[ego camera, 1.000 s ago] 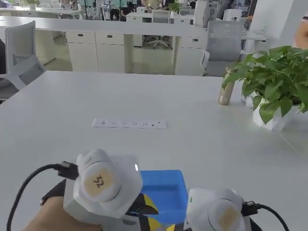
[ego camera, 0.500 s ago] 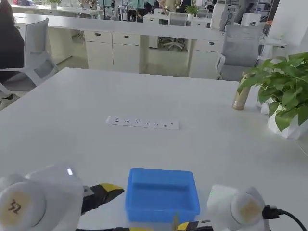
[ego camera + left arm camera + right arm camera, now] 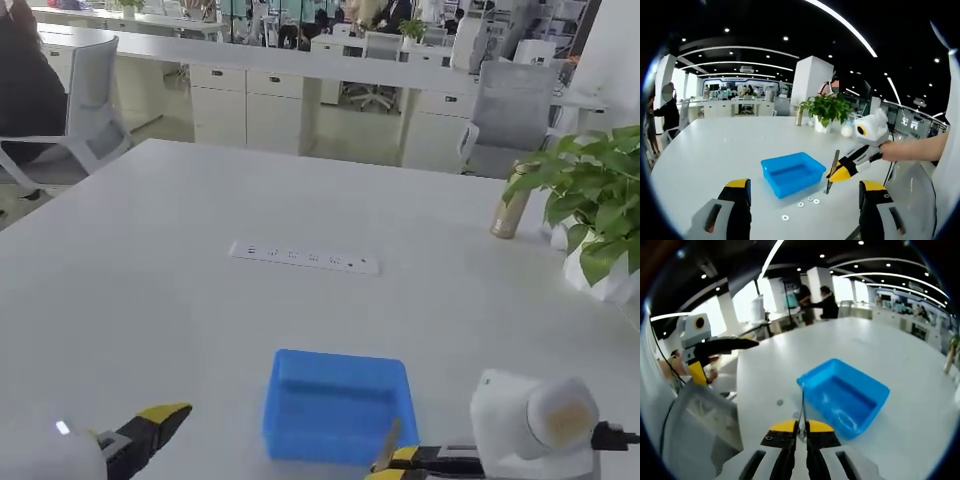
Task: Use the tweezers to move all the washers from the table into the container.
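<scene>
The blue container (image 3: 338,405) stands on the white table, empty as far as I can see. Several small washers (image 3: 800,204) lie on the table in front of it, one further left (image 3: 785,217). My left gripper (image 3: 804,186) is open, jaws wide apart, with nothing between them; its yellow tip shows at the left (image 3: 150,427). My right gripper (image 3: 801,429) is shut on the thin metal tweezers (image 3: 802,405), whose tips hang near the container's front right corner (image 3: 831,172). A washer (image 3: 780,402) lies left of the tweezers' tip.
A white power strip (image 3: 303,257) lies mid-table beyond the container. At the far right stand a potted plant (image 3: 590,215) and a gold bottle (image 3: 508,213). The table (image 3: 150,300) is bare on the left. A person sits at the far left by a chair (image 3: 90,100).
My left gripper has swung from over the container out to the left and lower. My right gripper has shifted right, and the tweezers now show beside the container. The head camera has also moved.
</scene>
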